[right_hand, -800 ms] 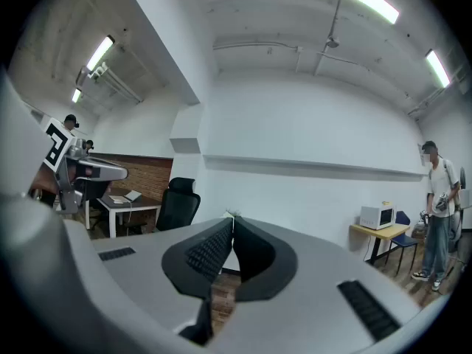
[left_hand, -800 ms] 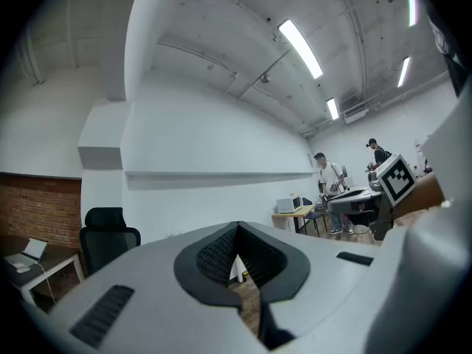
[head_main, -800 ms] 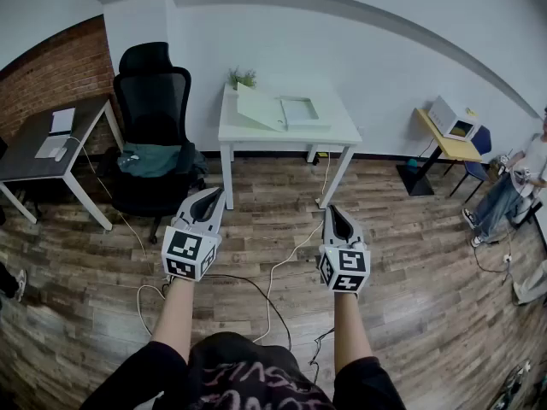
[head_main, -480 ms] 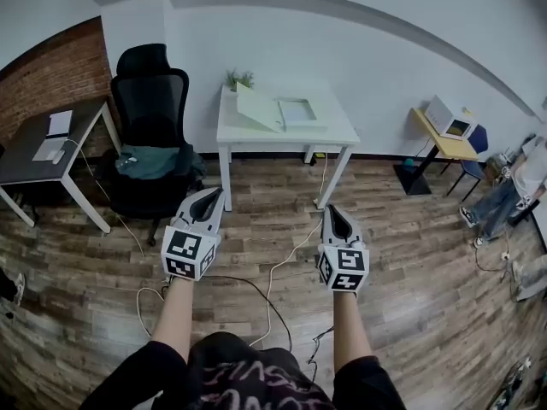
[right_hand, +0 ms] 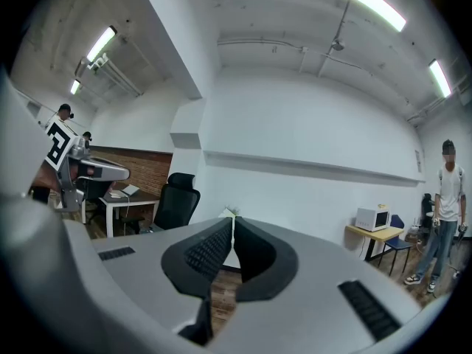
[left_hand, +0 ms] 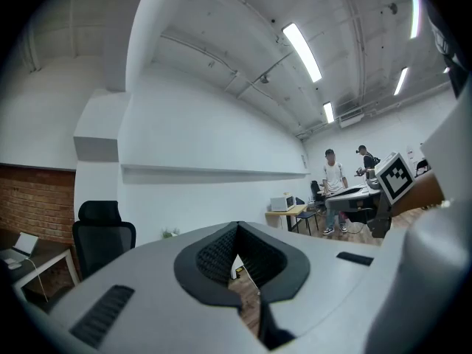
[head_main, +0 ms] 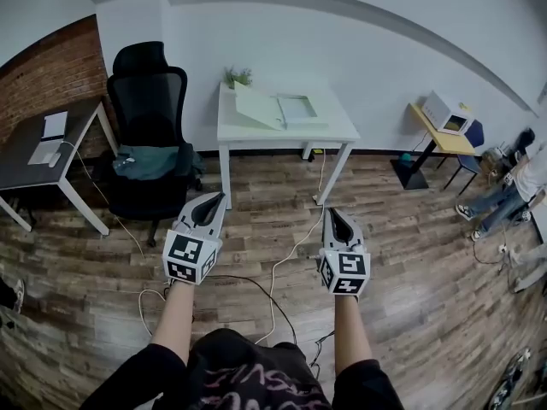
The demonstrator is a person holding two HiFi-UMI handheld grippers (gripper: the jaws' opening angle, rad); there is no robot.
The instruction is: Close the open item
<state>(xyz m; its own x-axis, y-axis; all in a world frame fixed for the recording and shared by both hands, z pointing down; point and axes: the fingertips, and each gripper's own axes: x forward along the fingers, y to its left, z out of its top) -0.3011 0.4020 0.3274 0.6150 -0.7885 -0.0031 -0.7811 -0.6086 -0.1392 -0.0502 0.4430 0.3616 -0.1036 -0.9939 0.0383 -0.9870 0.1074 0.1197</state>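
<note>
A flat white case (head_main: pixel 297 110) lies on a white table (head_main: pixel 282 131) across the room, its lid (head_main: pixel 259 107) raised and leaning to the left. Both grippers hover over the wooden floor well short of the table, pointing toward it. My left gripper (head_main: pixel 219 195) is shut with nothing between its fingers, and its tips meet in the left gripper view (left_hand: pixel 237 226). My right gripper (head_main: pixel 330 210) is likewise shut and empty, the pads touching in the right gripper view (right_hand: pixel 233 220).
A black office chair (head_main: pixel 149 114) with a teal cloth stands left of the table, and a dark desk (head_main: pixel 38 148) is further left. Cables (head_main: pixel 273 273) trail over the floor ahead. A yellow side table with a microwave (head_main: pixel 448 114) and a person (head_main: pixel 515 178) are at the right.
Both grippers keep the same shut pose. The head view has shifted slightly, and the person at the right edge has moved a little.
</note>
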